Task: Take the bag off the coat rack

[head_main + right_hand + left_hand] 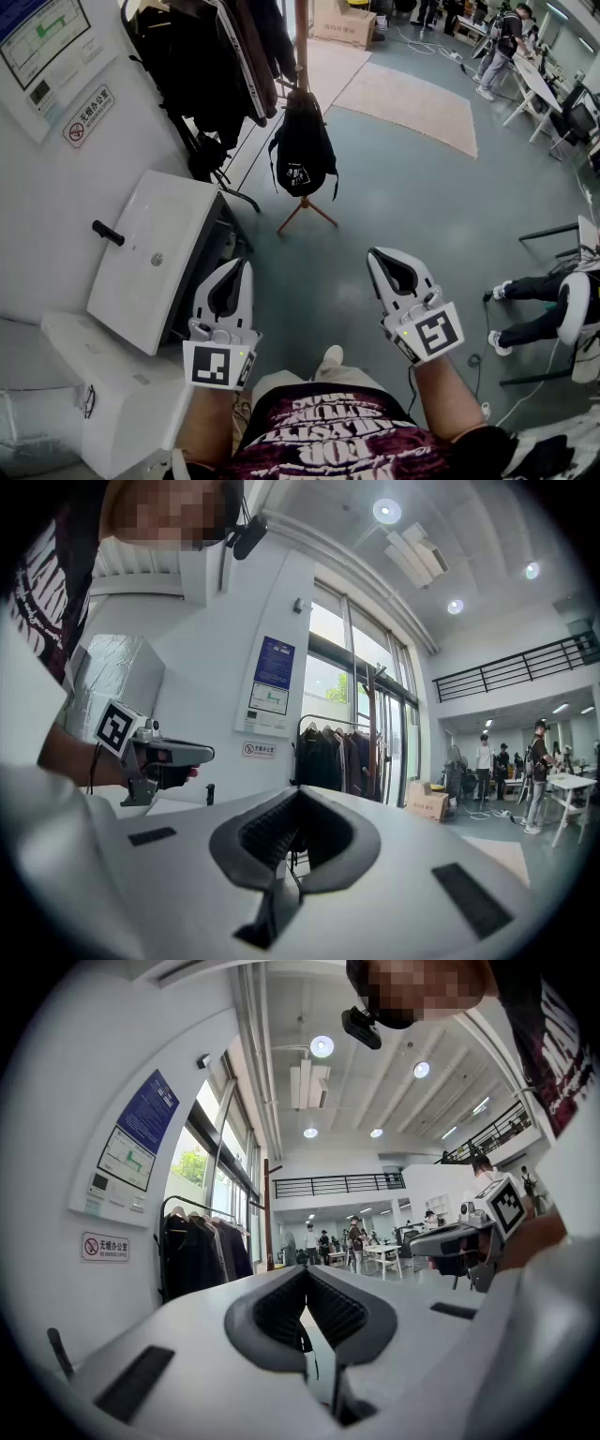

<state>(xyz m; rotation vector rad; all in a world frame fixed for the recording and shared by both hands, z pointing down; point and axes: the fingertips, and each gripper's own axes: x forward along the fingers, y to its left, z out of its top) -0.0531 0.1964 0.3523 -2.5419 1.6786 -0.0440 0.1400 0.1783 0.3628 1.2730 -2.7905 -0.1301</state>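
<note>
A black bag (302, 152) hangs from the wooden pole of the coat rack (302, 37), whose tripod feet (306, 215) stand on the grey-green floor ahead of me. My left gripper (247, 263) and right gripper (372, 253) are held low and side by side, well short of the bag, both pointing toward it. Both are shut with nothing between the jaws. In the left gripper view the closed jaws (305, 1285) hide the bag, and the pole (266, 1213) rises behind them. In the right gripper view the jaws (298, 799) are closed too, with the pole (371, 742) beyond.
A white cabinet (155, 258) with a black handle stands close on the left by the wall. Behind it is a garment rack of dark coats (216, 56). A beige rug (412, 103) lies further out. A seated person's legs (530, 305) are at the right, and other people stand at tables far back.
</note>
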